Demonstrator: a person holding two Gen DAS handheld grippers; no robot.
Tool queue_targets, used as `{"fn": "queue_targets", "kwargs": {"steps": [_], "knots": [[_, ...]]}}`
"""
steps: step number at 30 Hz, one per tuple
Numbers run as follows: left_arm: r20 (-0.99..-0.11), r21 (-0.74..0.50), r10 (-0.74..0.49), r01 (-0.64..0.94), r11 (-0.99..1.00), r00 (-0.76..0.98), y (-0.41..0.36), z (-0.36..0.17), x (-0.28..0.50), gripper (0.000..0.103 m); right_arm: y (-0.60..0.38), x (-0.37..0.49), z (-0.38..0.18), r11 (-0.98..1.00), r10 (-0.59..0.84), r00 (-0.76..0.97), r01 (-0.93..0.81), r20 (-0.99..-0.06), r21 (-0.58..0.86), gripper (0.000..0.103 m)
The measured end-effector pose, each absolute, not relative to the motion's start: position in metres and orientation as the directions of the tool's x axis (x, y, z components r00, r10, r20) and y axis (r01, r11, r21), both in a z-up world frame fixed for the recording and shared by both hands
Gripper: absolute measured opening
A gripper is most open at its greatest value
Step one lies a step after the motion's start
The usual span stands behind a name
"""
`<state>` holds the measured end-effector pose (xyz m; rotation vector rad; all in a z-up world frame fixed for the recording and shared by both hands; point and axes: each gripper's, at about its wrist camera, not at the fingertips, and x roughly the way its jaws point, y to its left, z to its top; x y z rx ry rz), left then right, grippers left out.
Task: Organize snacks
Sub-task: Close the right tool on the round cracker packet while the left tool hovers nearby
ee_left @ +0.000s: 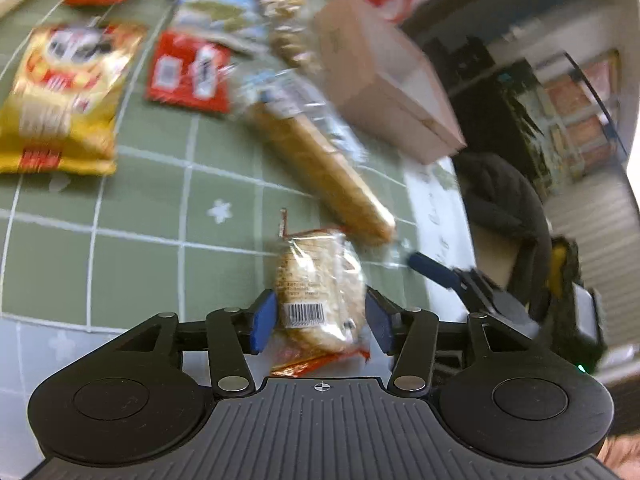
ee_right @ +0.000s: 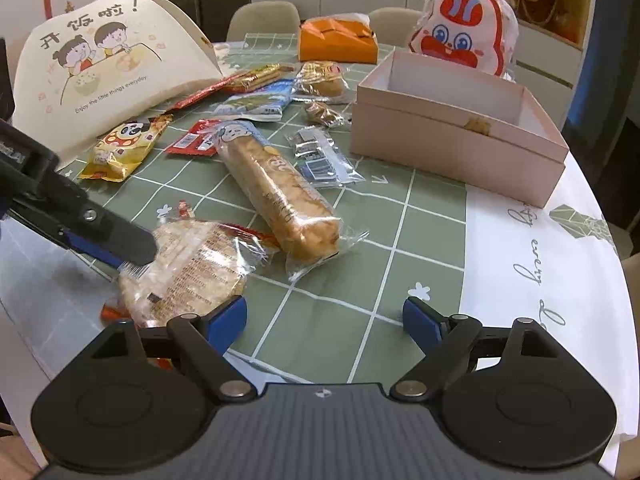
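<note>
The round cracker pack (ee_left: 320, 300) lay on the green checked tablecloth (ee_left: 140, 208) between the left gripper (ee_left: 320, 320) pads, jaws apart — not pinching. Right gripper (ee_right: 324, 320) gaped over bare cloth. Looked light, crinkly, brittle — I'd grab it gently across the middle.

Left claw (ee_left: 320, 320) tilted downward, blue pads apart, not pressing. Right claw (ee_right: 324, 320) tilted downward, pads spread wide, nothing between.

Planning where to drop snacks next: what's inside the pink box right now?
The pink box is open. Only the upper part of its white inner walls shows, with nothing sticking up above the rim. Its near wall hides the floor, so anything lying low inside cannot be seen.
</note>
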<state>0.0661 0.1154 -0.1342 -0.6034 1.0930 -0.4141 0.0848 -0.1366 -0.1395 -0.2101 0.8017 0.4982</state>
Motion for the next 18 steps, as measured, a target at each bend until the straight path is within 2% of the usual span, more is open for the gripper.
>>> {"fn": "queue_targets", "kwargs": {"steps": [4, 12, 16, 18], "knots": [[-0.655, -0.65, -0.624, 0.104, 0.753, 0.426, 0.109, -0.122, 0.065, 0.055, -0.143, 0.086, -0.143, 0.87, 0.364, 0.61, -0.492, -0.704, 0.024, 0.086], [-0.619, -0.714, -0.657, 0.04, 0.699, 0.431, 0.11, -0.125, 0.071, 0.056, -0.154, 0.087, -0.147, 0.877, 0.374, 0.648, -0.479, -0.664, 0.028, 0.086], [-0.735, -0.596, -0.535, -0.022, 0.803, 0.416, 0.099, -0.13, 0.082, 0.055, -0.155, 0.09, -0.144, 0.872, 0.372, 0.618, -0.489, -0.692, 0.032, 0.086], [-0.759, -0.568, -0.495, -0.057, 0.821, 0.423, 0.098, -0.138, 0.087, 0.054, -0.153, 0.091, -0.139, 0.856, 0.398, 0.576, -0.514, -0.714, 0.062, 0.086]]}}
